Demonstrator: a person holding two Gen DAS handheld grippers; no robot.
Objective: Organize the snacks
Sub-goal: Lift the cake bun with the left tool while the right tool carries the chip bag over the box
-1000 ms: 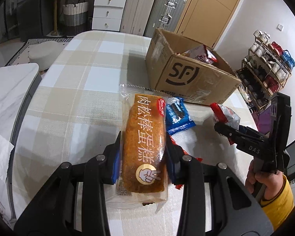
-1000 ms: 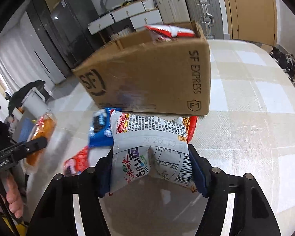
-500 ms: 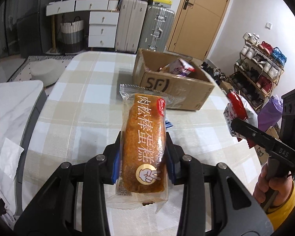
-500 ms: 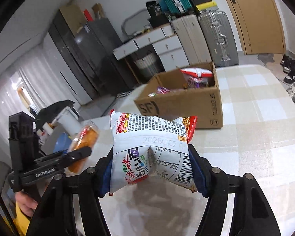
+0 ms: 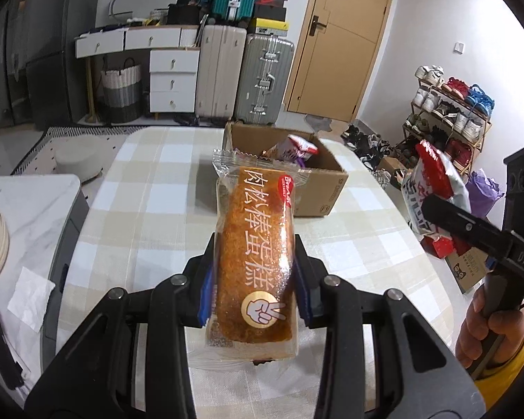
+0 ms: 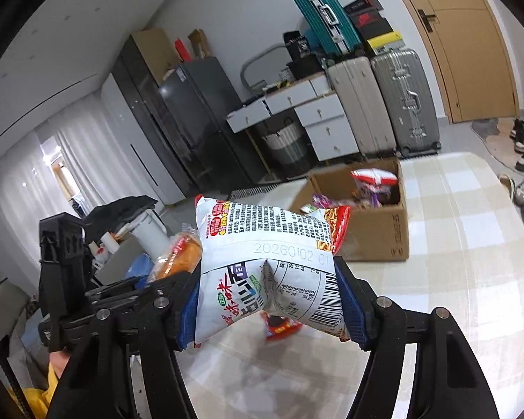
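Note:
My left gripper (image 5: pixel 253 279) is shut on an orange wrapped cake bar (image 5: pixel 255 255) and holds it high above the checked table (image 5: pixel 157 216). My right gripper (image 6: pixel 269 300) is shut on a white and red noodle packet (image 6: pixel 265 262), also lifted. The packet shows at the right of the left wrist view (image 5: pixel 433 188), and the cake bar shows in the right wrist view (image 6: pixel 178 255). An open cardboard box (image 5: pixel 318 188) with snacks inside stands on the table beyond both grippers; it also shows in the right wrist view (image 6: pixel 380 230).
A small red snack (image 6: pixel 281 326) lies on the table under the noodle packet. A grey side counter (image 5: pixel 28 216) with a bowl stands left of the table. Suitcases (image 5: pixel 262 76), white drawers and a shoe rack (image 5: pixel 447 115) stand beyond the table.
Both grippers have risen well above the table with their snacks. The box now looks farther and lower, and the snacks on the table have dropped out of the left wrist view.

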